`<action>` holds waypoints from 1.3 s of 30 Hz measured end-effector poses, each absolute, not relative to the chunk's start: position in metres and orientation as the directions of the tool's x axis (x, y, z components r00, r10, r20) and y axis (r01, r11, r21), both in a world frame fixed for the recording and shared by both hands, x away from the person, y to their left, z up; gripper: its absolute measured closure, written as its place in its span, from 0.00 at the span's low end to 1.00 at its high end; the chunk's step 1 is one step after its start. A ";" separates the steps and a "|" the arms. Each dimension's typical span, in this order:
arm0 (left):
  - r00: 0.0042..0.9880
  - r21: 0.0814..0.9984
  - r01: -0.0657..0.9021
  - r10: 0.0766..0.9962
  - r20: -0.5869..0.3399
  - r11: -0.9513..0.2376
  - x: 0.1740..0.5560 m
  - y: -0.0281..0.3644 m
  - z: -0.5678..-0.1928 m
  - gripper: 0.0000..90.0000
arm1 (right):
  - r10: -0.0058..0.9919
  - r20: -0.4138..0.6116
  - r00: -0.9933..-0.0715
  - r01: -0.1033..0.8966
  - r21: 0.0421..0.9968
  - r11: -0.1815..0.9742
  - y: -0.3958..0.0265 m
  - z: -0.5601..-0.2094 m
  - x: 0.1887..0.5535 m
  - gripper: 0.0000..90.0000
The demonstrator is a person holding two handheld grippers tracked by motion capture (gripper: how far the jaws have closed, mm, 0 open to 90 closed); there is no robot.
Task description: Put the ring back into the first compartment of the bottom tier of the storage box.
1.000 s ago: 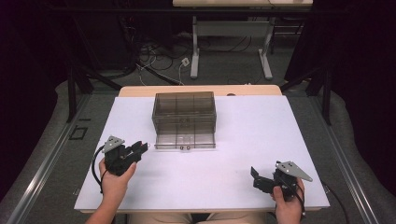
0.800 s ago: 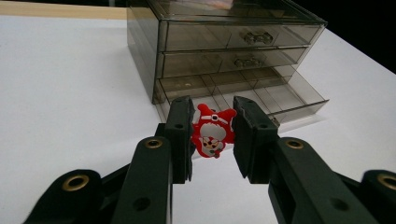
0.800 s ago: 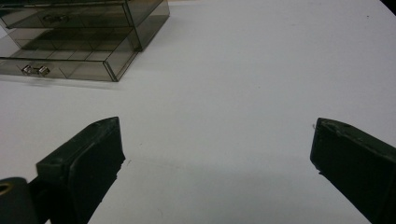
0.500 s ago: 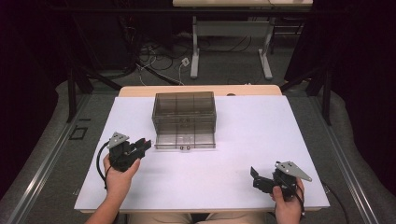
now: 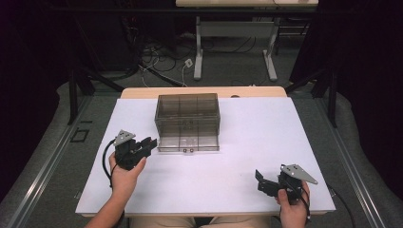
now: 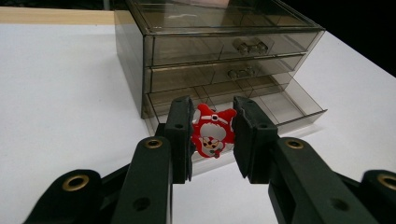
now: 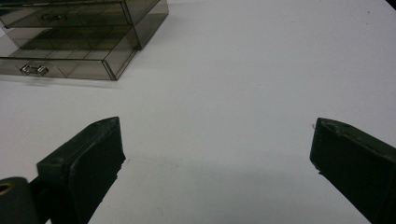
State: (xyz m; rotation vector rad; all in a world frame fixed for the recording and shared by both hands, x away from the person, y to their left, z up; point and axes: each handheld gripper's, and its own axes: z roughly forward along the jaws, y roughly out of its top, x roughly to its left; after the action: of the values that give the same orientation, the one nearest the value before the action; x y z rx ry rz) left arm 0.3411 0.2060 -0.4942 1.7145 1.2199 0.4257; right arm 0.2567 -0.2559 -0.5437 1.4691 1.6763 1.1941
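Note:
A smoky see-through three-drawer box point(image 5: 187, 111) stands at the middle back of the white table point(image 5: 266, 128); its bottom drawer point(image 5: 189, 142) is pulled out. My left gripper point(image 5: 151, 142) hovers just left of that open drawer, shut on a small red Santa figure point(image 6: 212, 133), which sits between the jaws in front of the drawer point(image 6: 280, 105). My right gripper point(image 5: 259, 180) rests low near the front right of the table, open with nothing between its fingers point(image 7: 88, 163), pointing towards the box point(image 7: 84, 28).
A wooden strip point(image 5: 142, 91) runs along the table's far edge. Behind it are desk legs point(image 5: 198, 52) and loose cables on the floor. Bare white table stretches between the box and my right gripper.
My left gripper has moved forward and to the right, closer to the open bottom drawer, still holding the Santa figure. The right gripper has stayed in place.

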 end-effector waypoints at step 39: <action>0.424 0.813 0.580 0.872 -0.246 -0.053 0.362 0.183 -0.517 0.77 | 0.971 0.109 -0.215 0.475 0.880 0.006 -0.258 -0.541 0.254 0.03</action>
State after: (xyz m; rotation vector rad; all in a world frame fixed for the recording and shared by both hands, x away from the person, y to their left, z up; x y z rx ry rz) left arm 0.3621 0.1828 -0.5173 1.7432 1.2627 0.3917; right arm 0.2544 -0.2582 -0.5406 1.4883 1.7331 1.1538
